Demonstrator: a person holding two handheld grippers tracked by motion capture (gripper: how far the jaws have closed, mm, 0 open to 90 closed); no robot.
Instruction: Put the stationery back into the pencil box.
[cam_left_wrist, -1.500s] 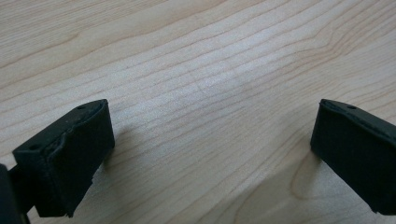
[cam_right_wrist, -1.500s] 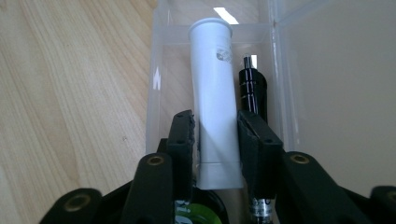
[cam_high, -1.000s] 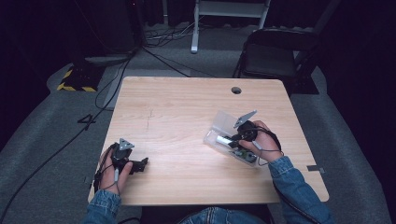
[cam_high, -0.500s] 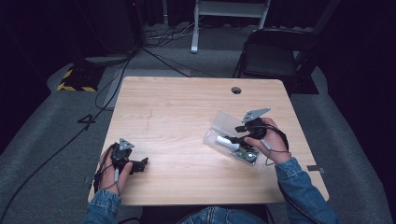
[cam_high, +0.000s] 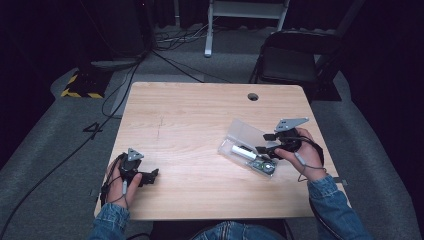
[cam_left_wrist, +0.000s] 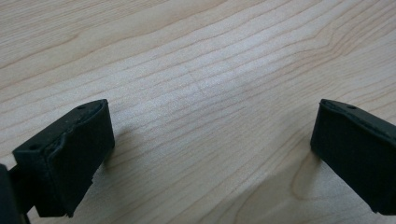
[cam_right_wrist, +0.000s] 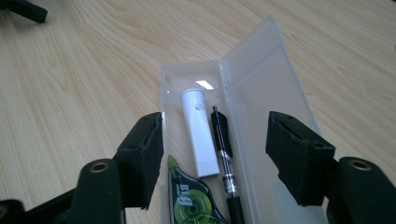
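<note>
On the table's (cam_high: 200, 115) right side, my right gripper (cam_high: 266, 143) has lifted and pulled back slightly from the clear pencil case (cam_right_wrist: 205, 140) since a moment ago; its jaws stand wide, holding nothing, above the open tray. The case's long axis runs diagonally, hinged lid (cam_right_wrist: 261, 84) folded open to the far side. Inside lie a white tube (cam_right_wrist: 200, 135), a black pen (cam_right_wrist: 224, 158) and a green correction tape (cam_right_wrist: 189, 203). My left gripper (cam_high: 150, 175) rests near the front-left edge, jaws wide.
</note>
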